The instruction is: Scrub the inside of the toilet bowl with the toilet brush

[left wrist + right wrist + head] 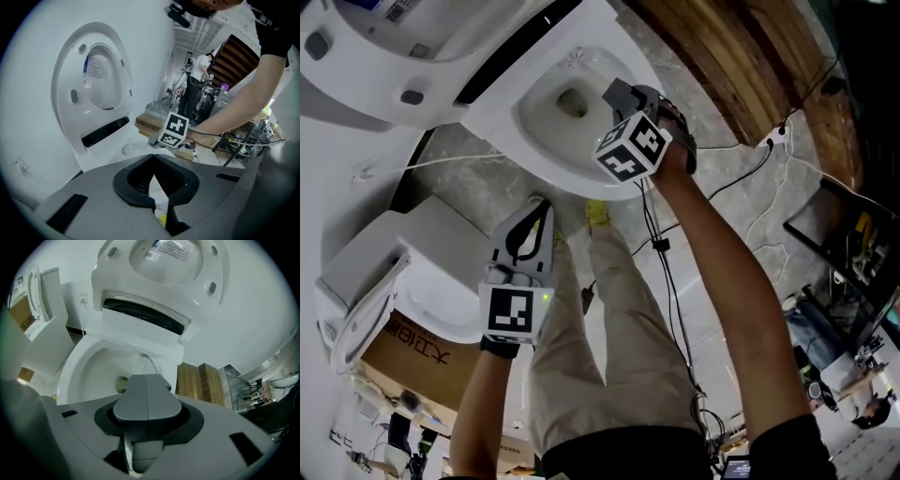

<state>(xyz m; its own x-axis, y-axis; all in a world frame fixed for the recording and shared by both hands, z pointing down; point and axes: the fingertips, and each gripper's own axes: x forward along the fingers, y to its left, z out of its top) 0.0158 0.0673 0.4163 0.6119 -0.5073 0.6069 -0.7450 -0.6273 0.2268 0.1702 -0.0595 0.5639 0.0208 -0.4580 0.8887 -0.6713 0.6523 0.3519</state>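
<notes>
White porcelain dominates the head view: the toilet bowl (492, 122) sits at the top with its lid (356, 56) raised. The right tongs (619, 91) hover over the basin near the drain (572, 101). The left tongs (544, 204) hang lower, over the stone floor (469, 183) beside a second toilet (412, 272). Cables (750, 178) trail along the right forearm and across the floor. No toilet brush appears here.

From the left gripper view, the left tongs are pinched together at the tips with nothing between them. The open lid and the other arm lie ahead.

From the right gripper view, the right tongs are pressed flat together, seemingly gripping nothing, though the space beneath them is dim. The bowl's wet interior lies straight ahead, and again no brush shows.

Scrubbing cannot start, I judge, until a brush is found and gripped. If the right tongs drop any lower empty, they risk knocking the rim or dipping into the water, and the loose cables could dip in with them.
</notes>
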